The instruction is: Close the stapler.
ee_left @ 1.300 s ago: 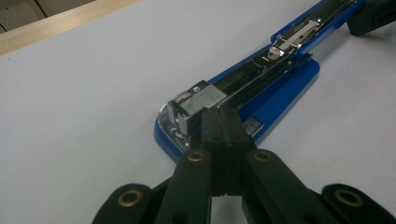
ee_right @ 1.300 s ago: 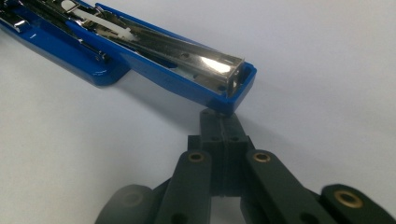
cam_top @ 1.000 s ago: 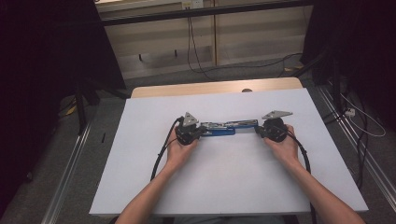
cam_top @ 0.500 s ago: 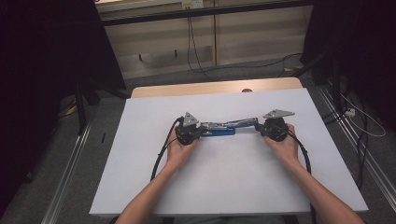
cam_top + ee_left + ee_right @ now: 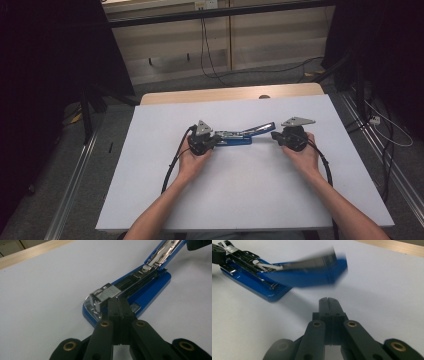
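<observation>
A blue stapler (image 5: 235, 141) lies open in the middle of the white table (image 5: 250, 200). Its blue lid (image 5: 261, 128) is swung up and to the right, away from the base. My left gripper (image 5: 216, 139) is shut, and its tips rest on the metal magazine (image 5: 110, 291) at the left end of the stapler (image 5: 147, 290). My right gripper (image 5: 274, 136) is shut too, just below the lid's free end. In the right gripper view the lid (image 5: 312, 272) is blurred and hangs above and beyond my right gripper (image 5: 328, 300), apart from it.
A bare wooden strip (image 5: 225, 95) runs along the table's far edge. Black cables (image 5: 172, 165) trail from both grippers toward the near edge. Metal rails (image 5: 75, 195) flank the table on the floor, with loose cables (image 5: 385, 125) at the right.
The lid's free end has risen off the stapler's base toward the right gripper. Both hands have barely shifted.
</observation>
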Demonstrator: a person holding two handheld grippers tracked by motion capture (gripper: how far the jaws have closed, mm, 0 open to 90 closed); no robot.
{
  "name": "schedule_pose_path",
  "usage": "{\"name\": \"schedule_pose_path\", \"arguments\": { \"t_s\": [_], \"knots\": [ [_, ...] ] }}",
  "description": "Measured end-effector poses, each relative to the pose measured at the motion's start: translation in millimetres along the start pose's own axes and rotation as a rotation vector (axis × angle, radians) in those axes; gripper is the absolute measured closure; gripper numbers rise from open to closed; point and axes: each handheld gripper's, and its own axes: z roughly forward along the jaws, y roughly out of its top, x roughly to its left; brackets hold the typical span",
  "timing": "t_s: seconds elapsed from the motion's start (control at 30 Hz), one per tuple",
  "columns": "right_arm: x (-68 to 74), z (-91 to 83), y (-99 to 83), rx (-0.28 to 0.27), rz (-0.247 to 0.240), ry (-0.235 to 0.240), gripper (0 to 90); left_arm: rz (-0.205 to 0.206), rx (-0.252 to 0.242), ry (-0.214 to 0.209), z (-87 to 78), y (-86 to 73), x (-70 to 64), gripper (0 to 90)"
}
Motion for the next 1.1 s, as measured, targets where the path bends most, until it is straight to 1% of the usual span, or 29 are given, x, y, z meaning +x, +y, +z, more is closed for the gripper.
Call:
{"name": "schedule_pose_path", "arguments": {
  "t_s": [0.1, 0.13, 0.23, 0.3, 0.47, 0.6, 0.73, 0.77, 0.87, 0.93, 0.97, 1.0, 1.07, 1.1],
  "knots": [
    [0.4, 0.2, 0.3, -0.003, 0.002, 0.002, 90.0, 0.001, 0.001, -0.002, 0.0, -0.1, 0.4, 90.0],
    [0.5, 0.2, 0.3, -0.005, 0.004, 0.002, 90.0, -0.005, -0.002, -0.009, 0.1, -0.4, 0.3, 90.0],
    [1.0, 0.1, 0.5, -0.014, 0.005, 0.008, 90.0, -0.001, -0.002, -0.002, 0.3, -0.2, -0.2, 90.0],
    [1.5, 0.0, 0.4, -0.017, 0.007, 0.013, 90.0, -0.002, -0.002, -0.007, 0.4, -0.5, 0.0, 90.0],
    [2.3, -0.3, 0.1, -0.025, 0.012, 0.033, 90.0, 0.006, -0.002, -0.001, -0.1, -0.5, -0.5, 90.0],
    [2.9, -2.0, 0.8, -0.038, 0.018, 0.041, 89.8, 0.0, -0.001, -0.004, -0.4, -0.4, 0.0, 90.0],
    [2.6, -2.2, 0.4, -0.045, 0.026, 0.05, 86.3, -0.01, 0.003, -0.006, -1.5, -0.7, 1.7, 89.1],
    [2.7, -2.3, 0.2, -0.046, 0.03, 0.053, 85.7, -0.007, 0.004, -0.008, -2.0, -0.6, 2.0, 88.5],
    [2.8, -2.2, 0.3, -0.048, 0.03, 0.056, 84.0, -0.012, 0.004, -0.023, -2.5, -0.9, 2.4, 86.1],
    [3.1, -2.6, 0.3, -0.049, 0.032, 0.058, 82.4, -0.023, 0.0, -0.032, -2.4, -1.4, 1.7, 85.6],
    [2.8, -2.9, 0.3, -0.054, 0.031, 0.059, 81.1, -0.022, 0.0, -0.032, -2.7, -1.4, 1.8, 85.1],
    [2.9, -3.4, 0.3, -0.058, 0.035, 0.061, 79.8, -0.031, -0.002, -0.035, -2.8, -1.8, 1.1, 84.7],
    [2.6, -4.2, 0.5, -0.064, 0.034, 0.06, 76.5, -0.02, 0.001, -0.027, -4.2, -2.4, 1.3, 83.8],
    [2.7, -4.8, 0.6, -0.069, 0.041, 0.059, 73.8, -0.027, -0.002, -0.033, -4.5, -3.0, 0.5, 83.5]
  ]
}}
